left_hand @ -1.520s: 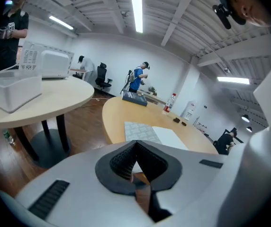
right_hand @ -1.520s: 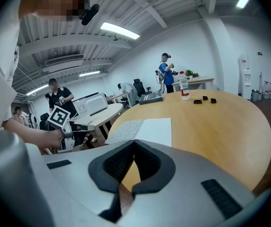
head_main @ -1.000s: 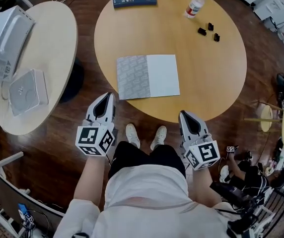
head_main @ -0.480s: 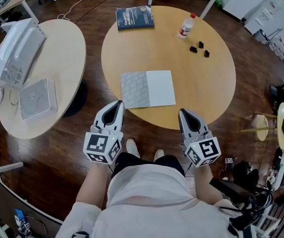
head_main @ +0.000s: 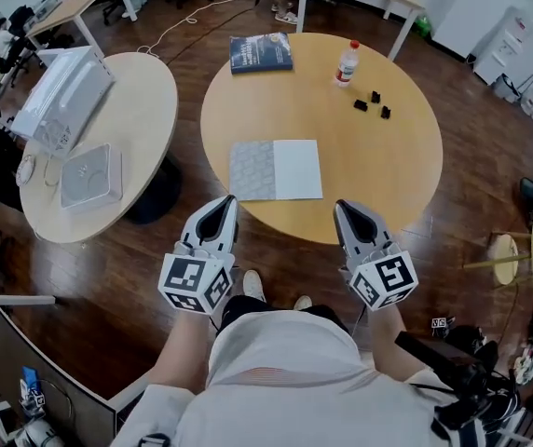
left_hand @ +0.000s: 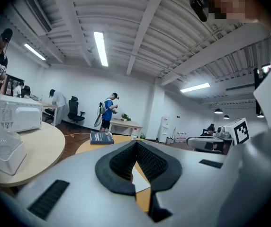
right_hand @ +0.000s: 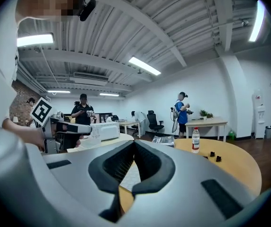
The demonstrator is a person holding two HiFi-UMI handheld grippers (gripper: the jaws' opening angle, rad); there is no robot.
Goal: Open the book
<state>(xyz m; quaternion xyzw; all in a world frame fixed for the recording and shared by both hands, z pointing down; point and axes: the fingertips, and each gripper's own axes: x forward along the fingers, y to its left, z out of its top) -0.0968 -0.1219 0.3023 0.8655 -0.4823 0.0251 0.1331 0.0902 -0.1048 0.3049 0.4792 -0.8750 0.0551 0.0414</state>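
Both claws pressed closed, empty: left claw, right claw, still short of the tabletop near edge. Grey-and-white book unmoved, centre frame. Head camera has pulled back.

Bright even ceiling strip lights; sharp focus, strong fisheye bending at edges

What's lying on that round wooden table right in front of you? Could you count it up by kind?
books: 2, a blue book and a grey-and-white book
bottle: 1
small black pieces: 3
Total: 6
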